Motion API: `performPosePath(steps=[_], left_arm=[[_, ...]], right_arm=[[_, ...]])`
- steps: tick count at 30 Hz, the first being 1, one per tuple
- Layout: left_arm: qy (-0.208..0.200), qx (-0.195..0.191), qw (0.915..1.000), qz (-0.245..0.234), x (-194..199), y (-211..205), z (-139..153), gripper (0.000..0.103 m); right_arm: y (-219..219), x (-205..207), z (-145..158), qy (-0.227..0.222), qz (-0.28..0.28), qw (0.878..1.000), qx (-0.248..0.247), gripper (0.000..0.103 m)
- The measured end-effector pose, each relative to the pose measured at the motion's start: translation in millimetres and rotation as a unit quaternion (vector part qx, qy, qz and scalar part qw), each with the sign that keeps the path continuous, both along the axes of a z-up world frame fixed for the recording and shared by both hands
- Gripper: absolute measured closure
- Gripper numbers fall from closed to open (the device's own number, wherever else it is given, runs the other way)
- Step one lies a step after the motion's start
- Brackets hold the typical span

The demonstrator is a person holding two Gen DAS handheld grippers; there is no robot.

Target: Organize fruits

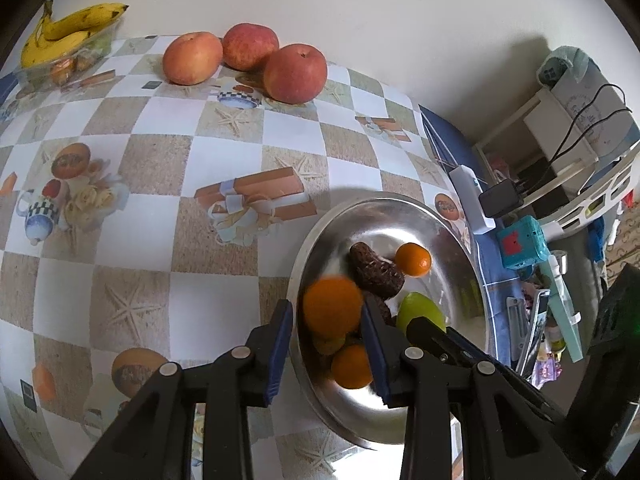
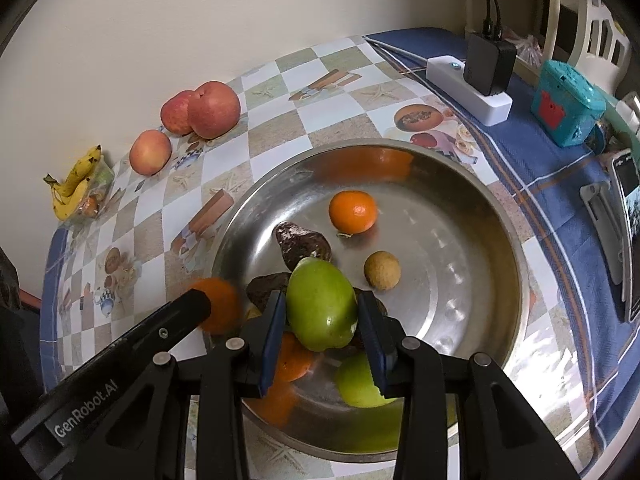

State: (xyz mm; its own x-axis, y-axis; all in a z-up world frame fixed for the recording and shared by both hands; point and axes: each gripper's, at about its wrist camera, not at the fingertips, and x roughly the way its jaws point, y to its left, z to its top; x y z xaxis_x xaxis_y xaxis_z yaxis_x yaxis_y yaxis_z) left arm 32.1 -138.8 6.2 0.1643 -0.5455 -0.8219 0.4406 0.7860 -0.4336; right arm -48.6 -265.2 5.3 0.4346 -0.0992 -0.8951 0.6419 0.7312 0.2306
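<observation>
A steel bowl (image 2: 500, 240) holds tangerines (image 2: 353, 212), dark avocados (image 2: 302, 242), a small brown fruit (image 2: 382, 270) and a green fruit (image 2: 362, 384). My right gripper (image 2: 322, 320) is shut on a green mango (image 2: 320, 304), held above the bowl. My left gripper (image 1: 328, 320) is shut on a blurred tangerine (image 1: 332, 306) above the bowl's (image 1: 384, 216) left rim; it also shows in the right wrist view (image 2: 220, 308). Three red apples (image 1: 294, 74) and bananas (image 1: 68, 30) lie along the far wall.
The table has a checkered cloth (image 1: 160, 184). A white power strip (image 2: 468, 88) with a black charger (image 2: 488, 64), a teal toy (image 2: 566, 108) and a phone (image 2: 630, 232) sit right of the bowl. Shelving (image 1: 568, 136) stands beyond the table's right edge.
</observation>
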Motion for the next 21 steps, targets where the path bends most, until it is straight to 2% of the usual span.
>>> performPosePath(steps=[6,7,8,10,12,14,15,16,18,20,21], left_arm=[[0.001,0.007,0.9999,0.014,-4,15,2,0.062],[-0.007,0.017,0.9996,0.021,-5,20,4,0.054],[-0.015,0.026,0.9992,0.026,-6,24,6,0.040],[-0.030,0.046,0.9975,0.043,-6,34,8,0.031],[-0.044,0.070,0.9949,0.059,-6,45,9,0.029],[-0.057,0.101,0.9904,0.074,-5,57,7,0.013],[-0.062,0.114,0.9882,0.081,-6,63,5,0.009],[-0.065,0.121,0.9868,0.085,-6,67,5,0.005],[-0.069,0.133,0.9840,0.096,-6,80,4,0.003],[-0.071,0.137,0.9829,0.101,-7,90,5,0.000],[-0.073,0.142,0.9819,0.102,-9,97,6,0.000]], right_arm=[[7,-2,1,-0.003,0.011,1.000,-0.002,0.064],[9,-2,1,-0.005,0.014,1.000,-0.003,0.064],[10,-2,2,-0.006,0.015,1.000,-0.004,0.064],[11,-3,1,-0.007,0.016,1.000,-0.005,0.064],[13,-5,1,-0.007,0.017,1.000,-0.006,0.064],[17,-8,2,-0.005,0.020,1.000,-0.010,0.063],[20,-9,1,-0.003,0.023,1.000,-0.013,0.061],[22,-10,1,-0.001,0.024,1.000,-0.015,0.049],[27,-12,0,0.001,0.028,0.999,-0.016,0.039],[32,-13,0,0.000,0.033,0.999,-0.016,0.036],[35,-14,0,0.000,0.034,0.999,-0.019,0.030]])
